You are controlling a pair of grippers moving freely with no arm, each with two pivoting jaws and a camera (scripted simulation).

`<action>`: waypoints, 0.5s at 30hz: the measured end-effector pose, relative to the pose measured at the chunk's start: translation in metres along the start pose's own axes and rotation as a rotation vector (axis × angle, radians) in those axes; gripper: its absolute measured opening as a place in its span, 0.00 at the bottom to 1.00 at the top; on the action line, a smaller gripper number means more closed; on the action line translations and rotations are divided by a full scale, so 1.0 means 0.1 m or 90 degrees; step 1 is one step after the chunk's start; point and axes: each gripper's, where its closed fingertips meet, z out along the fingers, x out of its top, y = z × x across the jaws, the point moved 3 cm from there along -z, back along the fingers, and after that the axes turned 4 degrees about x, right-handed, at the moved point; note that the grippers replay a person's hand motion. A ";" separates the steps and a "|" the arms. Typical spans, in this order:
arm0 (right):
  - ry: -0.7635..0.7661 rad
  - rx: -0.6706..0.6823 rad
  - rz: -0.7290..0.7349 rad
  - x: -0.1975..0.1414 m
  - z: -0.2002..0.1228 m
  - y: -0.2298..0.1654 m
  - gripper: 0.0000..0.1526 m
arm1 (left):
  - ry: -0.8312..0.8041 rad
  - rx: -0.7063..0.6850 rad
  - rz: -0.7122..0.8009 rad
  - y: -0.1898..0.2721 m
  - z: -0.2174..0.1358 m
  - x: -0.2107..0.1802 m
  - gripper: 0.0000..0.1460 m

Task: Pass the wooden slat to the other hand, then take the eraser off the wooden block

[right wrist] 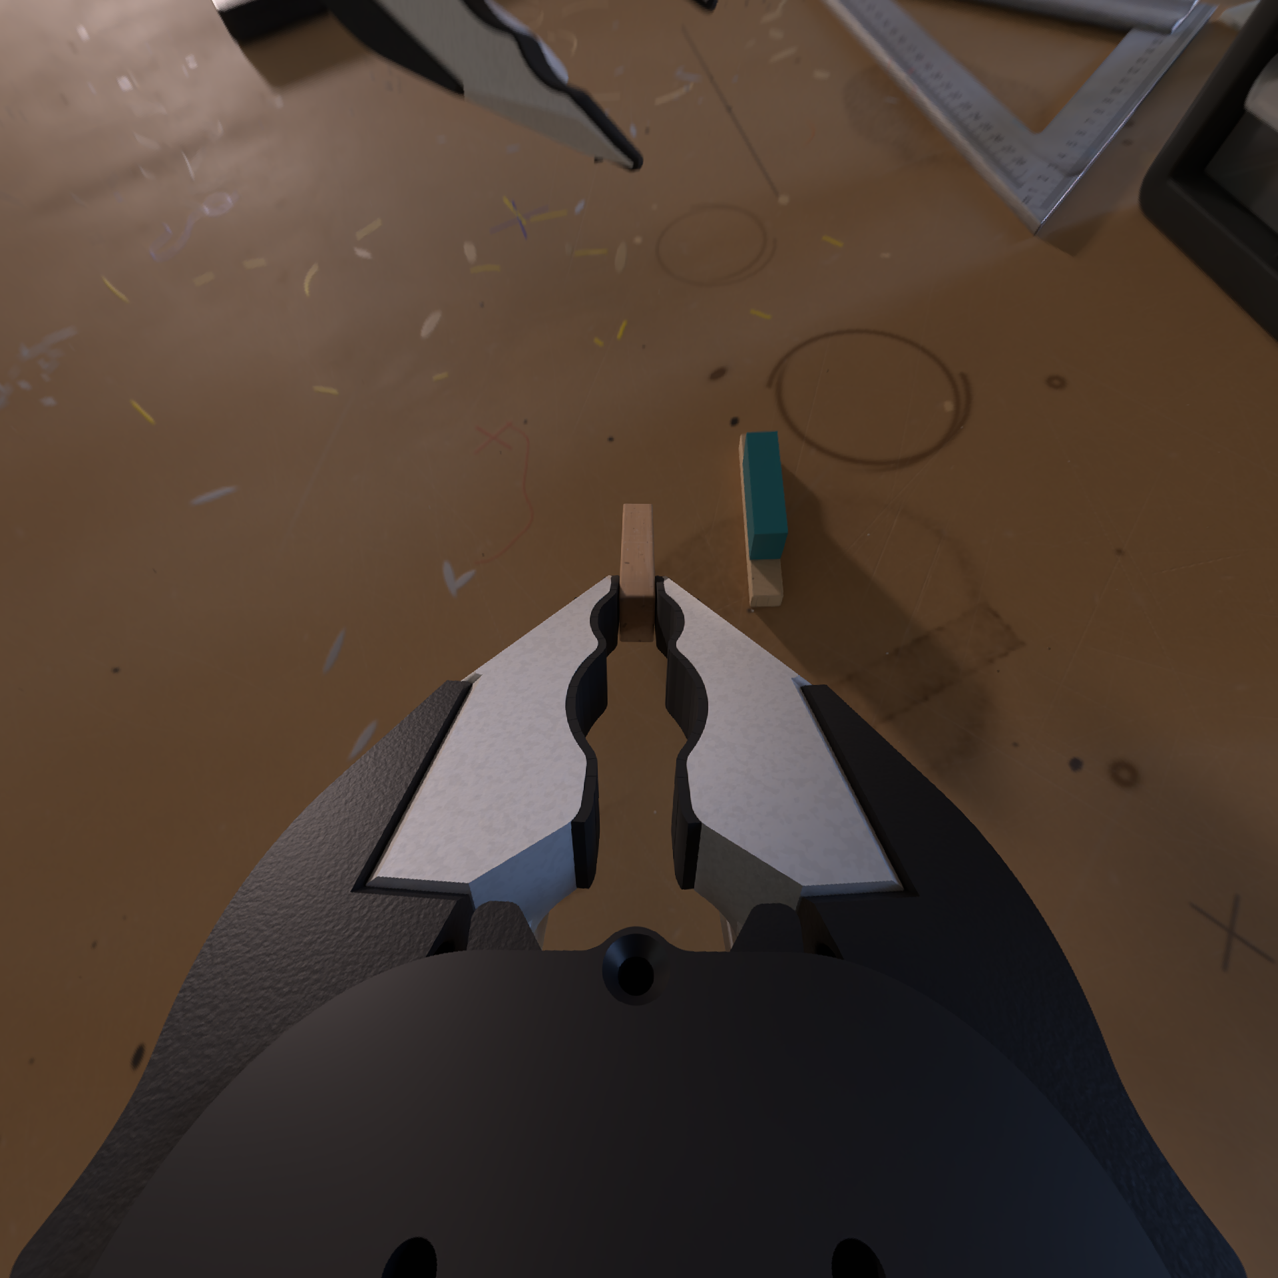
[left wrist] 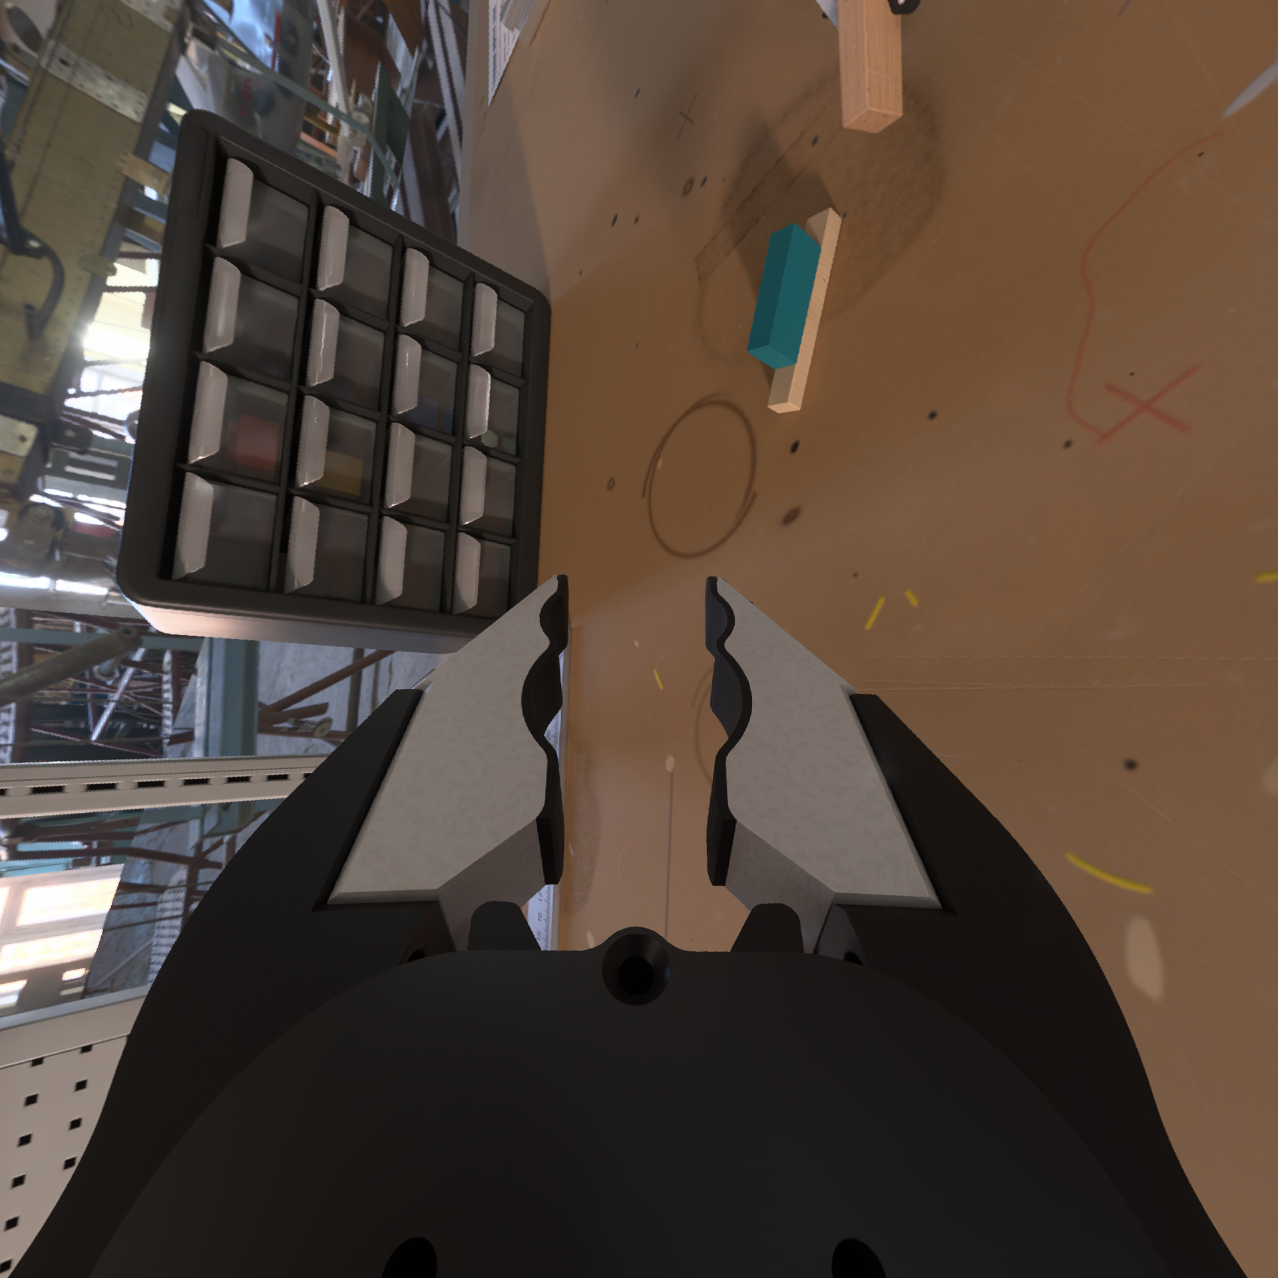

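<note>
My right gripper [right wrist: 636, 588] is shut on the wooden slat [right wrist: 636, 553], which sticks out past its fingertips above the table. The slat also shows at the top of the left wrist view [left wrist: 871, 69]. The teal eraser [right wrist: 764, 494] lies on the thin wooden block [right wrist: 764, 588] just right of the slat. In the left wrist view the eraser [left wrist: 785, 297] and the block [left wrist: 809, 332] lie ahead and to the right. My left gripper [left wrist: 636, 602] is open and empty, well short of them. One of its fingers [right wrist: 553, 90] shows at the top of the right wrist view.
A black organizer with several clear drawers [left wrist: 332, 387] stands at the table's left edge; its corner [right wrist: 1217, 187] shows top right in the right wrist view. A metal square ruler [right wrist: 1003, 131] lies beside it. The brown tabletop [left wrist: 968, 622] bears pencil circles and shavings.
</note>
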 end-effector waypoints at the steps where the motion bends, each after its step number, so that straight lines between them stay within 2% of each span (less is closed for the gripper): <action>1: -0.017 -0.004 -0.010 -0.02 0.02 -0.01 0.06 | 0.000 -0.005 -0.003 0.00 0.00 -0.01 0.28; 6: -0.053 -0.003 -0.031 -0.07 0.06 -0.05 0.06 | 0.005 -0.011 -0.010 0.01 0.00 -0.01 0.37; 15: -0.010 0.001 -0.019 0.07 0.00 -0.04 0.06 | 0.071 -0.026 -0.052 -0.03 -0.10 0.14 0.46</action>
